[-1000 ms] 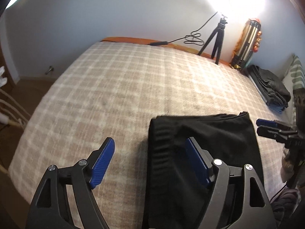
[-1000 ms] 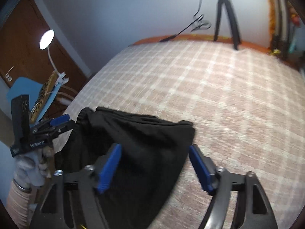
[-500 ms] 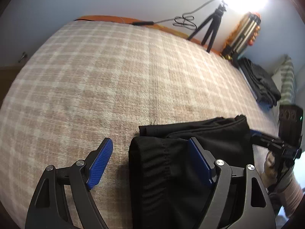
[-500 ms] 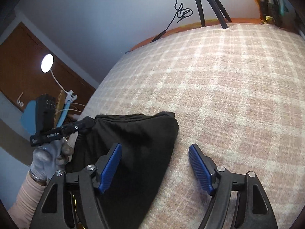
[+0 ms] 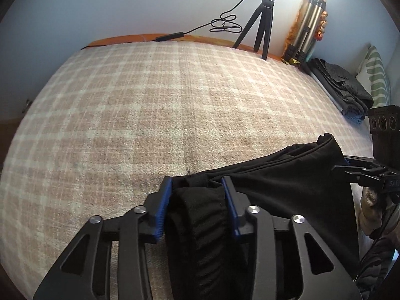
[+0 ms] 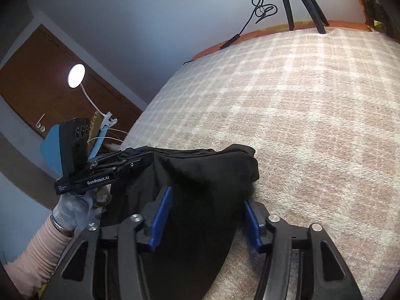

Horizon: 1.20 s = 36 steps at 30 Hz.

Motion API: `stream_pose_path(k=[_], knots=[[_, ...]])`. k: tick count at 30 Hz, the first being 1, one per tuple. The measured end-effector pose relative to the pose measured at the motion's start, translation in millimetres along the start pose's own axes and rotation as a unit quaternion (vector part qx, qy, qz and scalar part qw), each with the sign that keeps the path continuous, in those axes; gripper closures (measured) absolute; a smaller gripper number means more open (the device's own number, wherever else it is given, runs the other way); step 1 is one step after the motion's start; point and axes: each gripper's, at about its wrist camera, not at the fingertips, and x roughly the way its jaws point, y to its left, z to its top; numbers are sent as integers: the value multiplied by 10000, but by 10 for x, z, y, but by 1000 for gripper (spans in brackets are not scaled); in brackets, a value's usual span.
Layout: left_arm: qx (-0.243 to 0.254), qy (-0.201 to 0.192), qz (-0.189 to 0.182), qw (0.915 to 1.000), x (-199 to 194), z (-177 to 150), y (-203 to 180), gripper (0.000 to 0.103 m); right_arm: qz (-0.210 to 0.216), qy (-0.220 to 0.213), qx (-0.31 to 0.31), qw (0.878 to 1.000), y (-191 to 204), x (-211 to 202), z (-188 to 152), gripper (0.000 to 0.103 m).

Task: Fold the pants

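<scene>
The folded black pants [image 5: 287, 187] lie at the near edge of the plaid bed cover [image 5: 162, 105]. My left gripper [image 5: 197, 200] is shut on a thick bunched corner of the pants, blue pads pressed against both sides. In the right wrist view the pants [image 6: 205, 175] are lifted between the two grippers. My right gripper [image 6: 205, 215] has closed its blue pads on the other corner of the pants, with cloth filling the gap. The left gripper also shows in the right wrist view [image 6: 125, 160], clamped on the cloth's far corner.
A black tripod [image 5: 260, 27] with a ring light and cable stands at the bed's far edge. A folded stack of dark clothes [image 5: 345, 92] and a striped pillow [image 5: 377, 85] lie at the right. A desk lamp [image 6: 76, 76] and wooden door are at the left.
Both grippers have closed from wide open onto the pants' near corners. The pants have bunched between the pads and their edge has risen off the bed.
</scene>
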Motion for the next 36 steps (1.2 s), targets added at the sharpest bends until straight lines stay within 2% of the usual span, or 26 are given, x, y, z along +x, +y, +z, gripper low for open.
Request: stream_pose_path(k=[1, 3, 5, 8, 10, 19, 21, 26, 31, 34, 36], knots=[[5, -8, -7, 10000, -3, -3, 7, 71, -8, 22, 6, 10000, 9, 28, 2, 59], [39, -40, 9, 10000, -4, -7, -10, 74, -29, 40, 4, 10000, 17, 64, -1, 65], [100, -66, 50, 9999, -6, -7, -36, 76, -74, 44, -33, 10000, 45, 101, -8, 77], [215, -130, 142, 9996, -31, -8, -77, 78, -200, 43, -141, 9997, 138, 156, -29, 85], [227, -222, 193, 9993, -73, -9, -97, 79, -257, -16, -241, 9994, 257, 194, -31, 87], [243, -603, 215, 9977, -376, -72, -183, 81, -389, -504, -920, 9937, 781, 53, -51, 90], [255, -523, 230, 9980, -335, -74, -195, 82, -409, -501, -954, 9933, 836, 54, -67, 90], [444, -323, 343, 9979, -168, -51, -248, 81, -625, -190, -710, 9953, 775, 221, -108, 90], [364, -127, 341, 9987, -54, 14, -193, 71, -562, -96, -537, 9969, 681, 319, -65, 89], [425, 41, 419, 9982, 33, 36, -197, 55, -570, -56, -546, 9969, 632, 352, -52, 88], [430, 103, 354, 9984, 70, 54, -167, 54, -595, -34, -583, 9965, 603, 356, -38, 87]])
